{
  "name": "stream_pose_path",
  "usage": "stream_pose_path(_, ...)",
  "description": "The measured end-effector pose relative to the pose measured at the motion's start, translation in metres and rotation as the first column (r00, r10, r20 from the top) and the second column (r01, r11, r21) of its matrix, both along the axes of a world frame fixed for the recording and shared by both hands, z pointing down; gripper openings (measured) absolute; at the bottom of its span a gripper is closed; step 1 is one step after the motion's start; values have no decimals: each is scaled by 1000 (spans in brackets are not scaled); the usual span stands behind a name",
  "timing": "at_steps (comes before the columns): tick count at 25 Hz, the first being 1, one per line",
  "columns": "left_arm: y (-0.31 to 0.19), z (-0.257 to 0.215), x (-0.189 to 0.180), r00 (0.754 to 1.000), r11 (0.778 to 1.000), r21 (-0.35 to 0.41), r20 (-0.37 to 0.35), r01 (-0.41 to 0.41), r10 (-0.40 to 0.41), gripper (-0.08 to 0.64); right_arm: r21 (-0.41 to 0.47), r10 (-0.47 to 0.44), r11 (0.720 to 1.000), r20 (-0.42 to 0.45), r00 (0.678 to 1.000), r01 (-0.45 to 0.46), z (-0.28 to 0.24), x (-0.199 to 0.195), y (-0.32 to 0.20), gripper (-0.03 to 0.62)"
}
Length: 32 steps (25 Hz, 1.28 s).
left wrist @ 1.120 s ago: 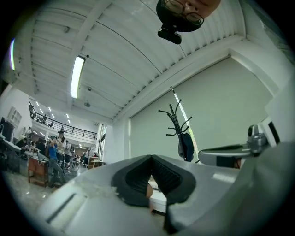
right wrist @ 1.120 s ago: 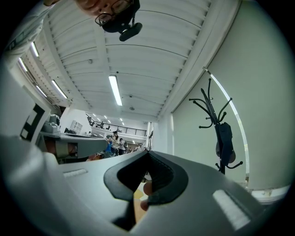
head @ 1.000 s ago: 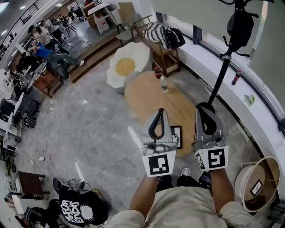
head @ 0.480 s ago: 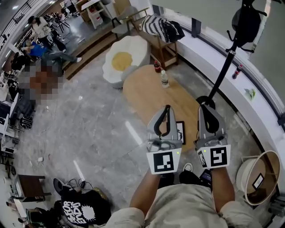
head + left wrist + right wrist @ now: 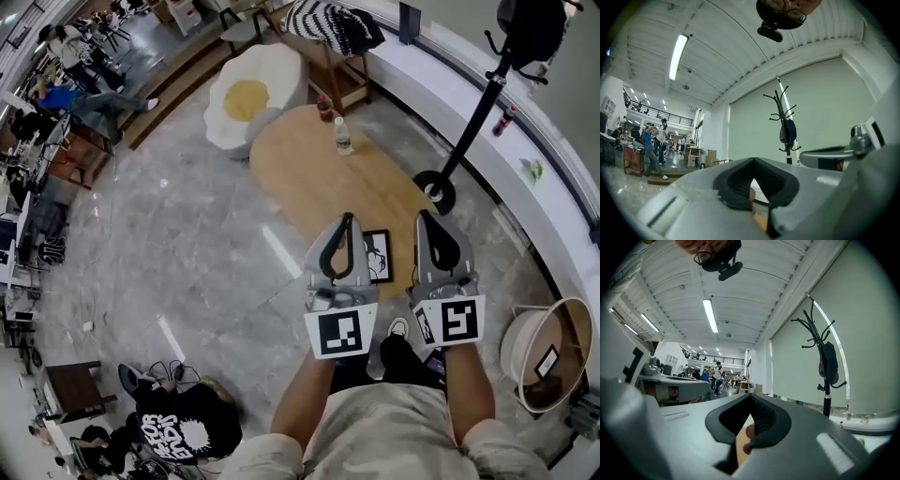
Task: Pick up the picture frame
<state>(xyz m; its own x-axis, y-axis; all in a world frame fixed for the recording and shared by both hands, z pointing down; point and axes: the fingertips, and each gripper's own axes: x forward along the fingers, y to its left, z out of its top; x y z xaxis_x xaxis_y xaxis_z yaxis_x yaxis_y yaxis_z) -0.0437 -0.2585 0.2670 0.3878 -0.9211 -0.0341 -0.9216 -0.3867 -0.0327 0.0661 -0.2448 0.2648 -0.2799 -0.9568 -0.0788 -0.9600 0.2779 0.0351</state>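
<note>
A black border around a white inside with a dark drawing is seen on the flat rectangular picture frame. The oval wooden table is coloured pale tan. Grey bodies, black jaw linings and black-and-white square markers are carried by the left gripper and right gripper. The egg-shaped cushion seat is coloured white with a yellow centre. The polished stone floor is marbled grey.
</note>
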Motion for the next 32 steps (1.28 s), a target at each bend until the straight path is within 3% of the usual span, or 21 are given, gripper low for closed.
stream_pose_path(8,-29,74,0,999,993,-116,48,10,-4,5,-136,30,990,20,999,-27,70,13,-28,2)
stream_pose_path(17,-40,168,-6,997,963,-267,76,38,-18,5,-278,38,960,22,999,-31,161,10,-44,2)
stream_pose_path(27,-56,269,-17,996,907,-414,86,70,-37,5,-428,30,903,4,1000,-25,261,-2,-63,2)
stream_pose_path(32,-53,315,-14,991,892,-450,136,46,18,5,-499,33,866,-6,999,-32,311,-5,-61,2)
